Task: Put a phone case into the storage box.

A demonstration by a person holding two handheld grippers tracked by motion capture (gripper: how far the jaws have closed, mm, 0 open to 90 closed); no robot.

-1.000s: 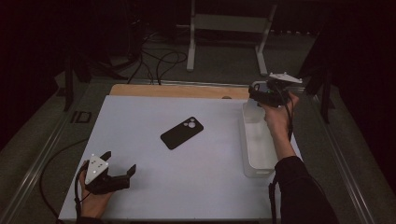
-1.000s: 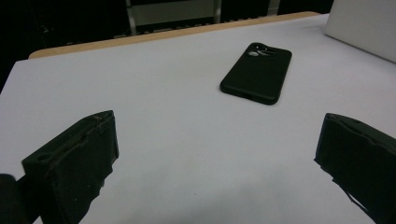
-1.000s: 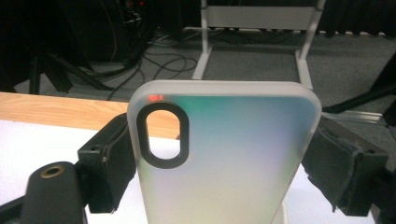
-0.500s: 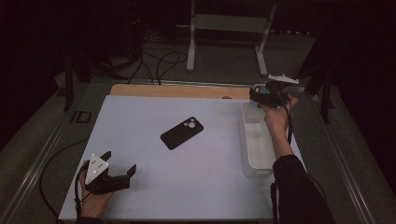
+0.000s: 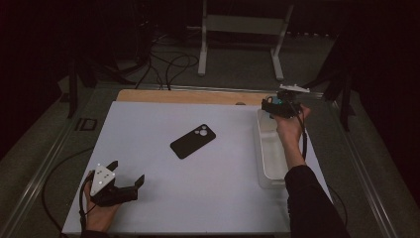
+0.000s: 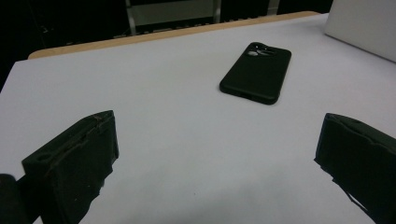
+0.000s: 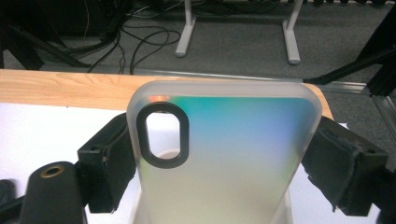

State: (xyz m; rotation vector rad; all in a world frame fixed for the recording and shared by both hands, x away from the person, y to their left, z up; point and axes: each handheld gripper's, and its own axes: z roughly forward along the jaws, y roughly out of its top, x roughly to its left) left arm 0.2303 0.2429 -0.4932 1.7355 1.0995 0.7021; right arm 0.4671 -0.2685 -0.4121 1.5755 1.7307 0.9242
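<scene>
I am working over the white table (image 5: pixel 208 198), largest item in the field. Along its right edge the clear bin (image 5: pixel 270 163) is lying with its long axis running away from me. My right gripper (image 5: pixel 273 106) is hanging above the far end of that bin, jaws closed on the two long edges of the translucent phone case (image 7: pixel 224 158). The case is standing upright between them, camera cut-out at the top and to that view's left, rainbow sheen across its back.

The black phone (image 5: pixel 193 141) is lying face down near mid-table, well apart from both grippers, its long axis running diagonally, camera end toward the far right. It is lying left of and nearer than my right gripper. My left gripper (image 5: pixel 127 178) is resting at the near left corner, jaws wide apart and empty, pointing toward the phone (image 6: pixel 257 72).

Judgement: the case must travel left and toward me, turning to match that diagonal.
</scene>
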